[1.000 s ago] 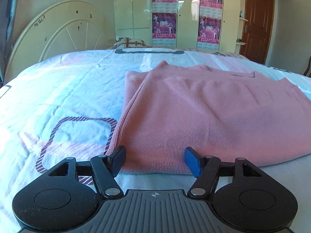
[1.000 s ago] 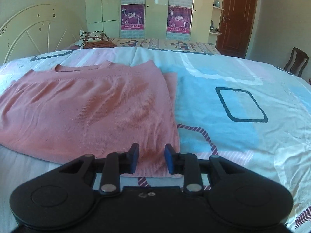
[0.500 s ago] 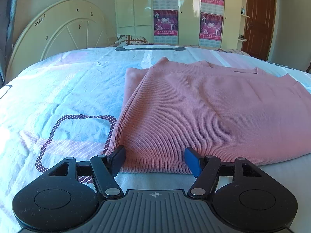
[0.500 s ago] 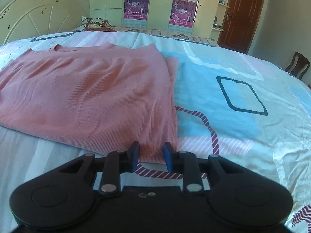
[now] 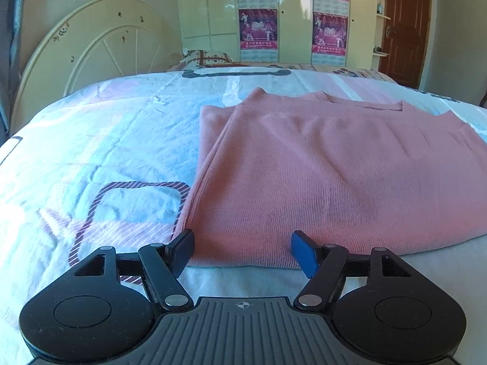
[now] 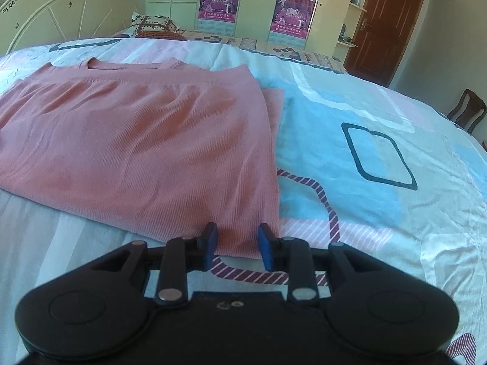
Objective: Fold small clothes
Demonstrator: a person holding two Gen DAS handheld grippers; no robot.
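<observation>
With both the left gripper [image 5: 242, 251] and right gripper [image 6: 237, 243] open, empty and just widened at the near hem of the pink top [image 5: 334, 167], we should nose each over its own corner before pinching, then lift evenly.

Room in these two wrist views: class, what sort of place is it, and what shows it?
Most likely a bedroom: a pink garment lies on a patterned bedspread, with an arched headboard and wardrobe doors behind.
</observation>
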